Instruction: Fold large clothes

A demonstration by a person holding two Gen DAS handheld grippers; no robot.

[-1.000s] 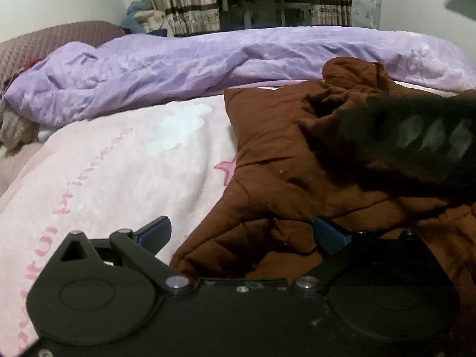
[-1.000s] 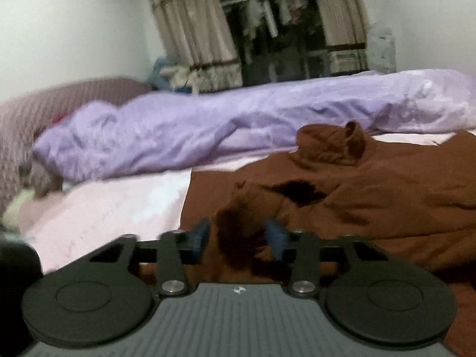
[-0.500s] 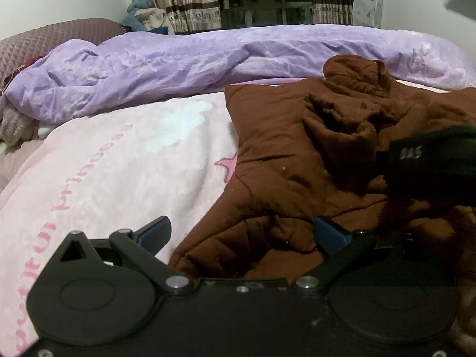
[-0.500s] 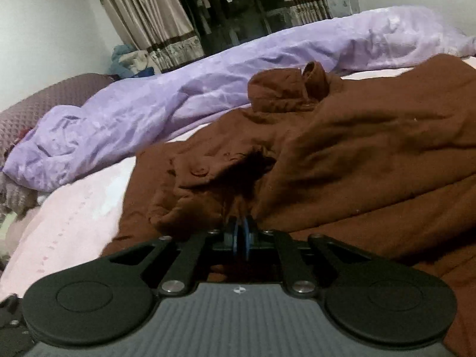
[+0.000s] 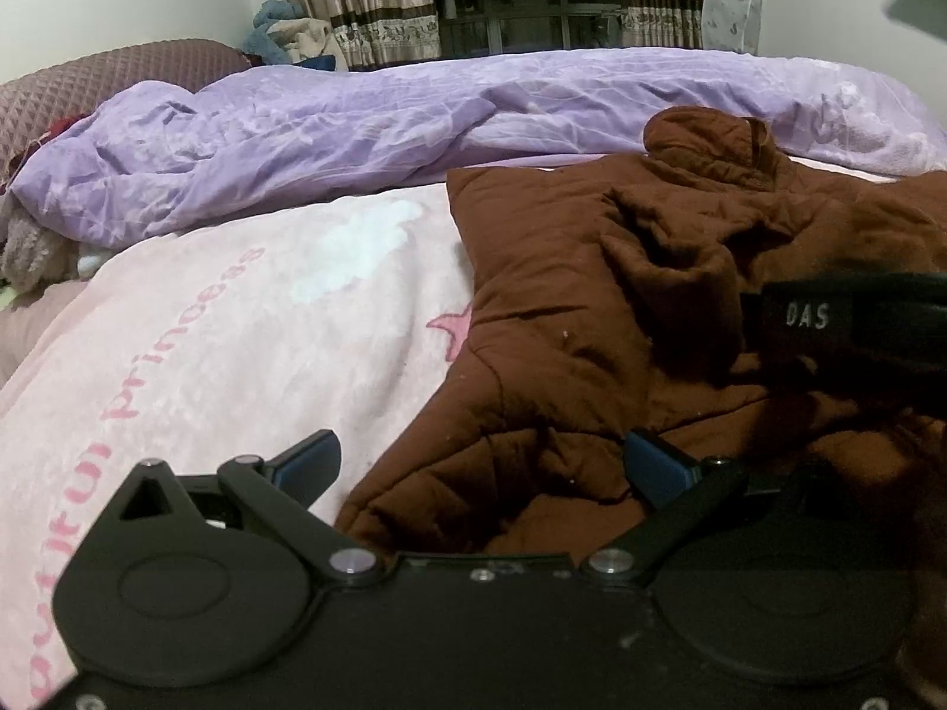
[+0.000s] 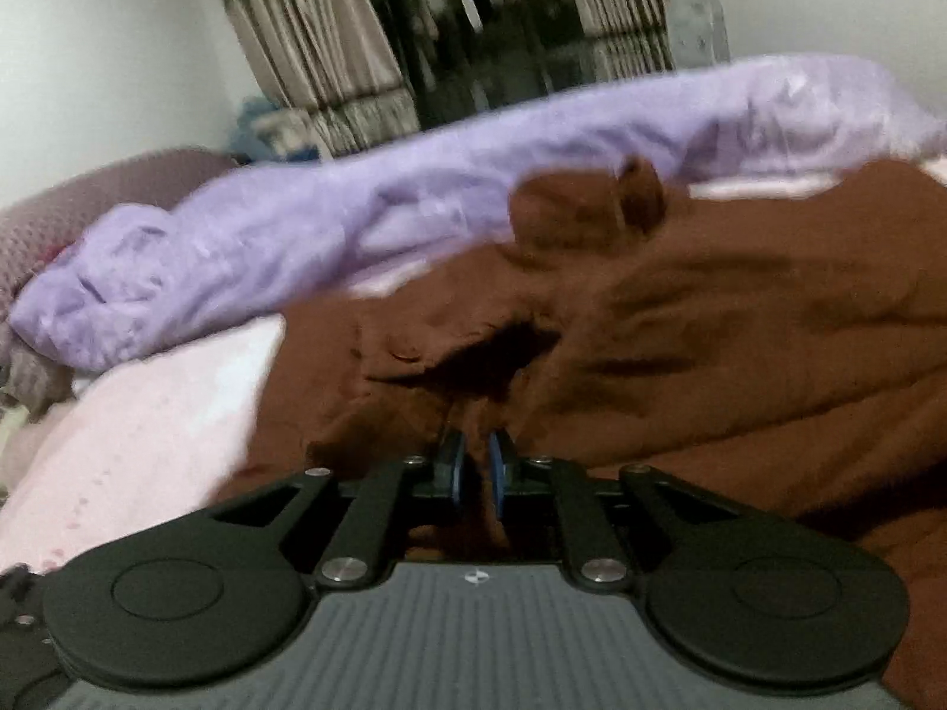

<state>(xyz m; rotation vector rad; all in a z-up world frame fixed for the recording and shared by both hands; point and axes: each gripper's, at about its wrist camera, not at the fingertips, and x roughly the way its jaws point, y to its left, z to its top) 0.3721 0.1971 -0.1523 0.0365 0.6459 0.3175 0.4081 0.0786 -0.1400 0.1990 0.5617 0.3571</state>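
Note:
A large brown quilted coat (image 5: 592,296) lies crumpled on the bed, its collar bunched at the far side. My left gripper (image 5: 482,464) is open just above the coat's near hem, with that edge lying between its blue pads, untouched. My right gripper (image 6: 476,464) has a fold of the coat (image 6: 740,325) pinched between its nearly closed blue pads, just below the dark sleeve opening (image 6: 503,361). Its jaws are opening slightly, with cloth still between them. The left wrist view shows that gripper's black body (image 5: 840,319) over the coat at the right.
A pink blanket (image 5: 237,325) with lettering covers the bed to the left of the coat. A rumpled purple duvet (image 5: 355,130) runs along the far side. A quilted headboard (image 5: 118,71) is at the far left, with curtains (image 5: 367,0) and a dark window behind.
My right gripper closed on the sleeve fold that was between its open fingers and moved forward and lower over the coat. My left gripper kept still and open.

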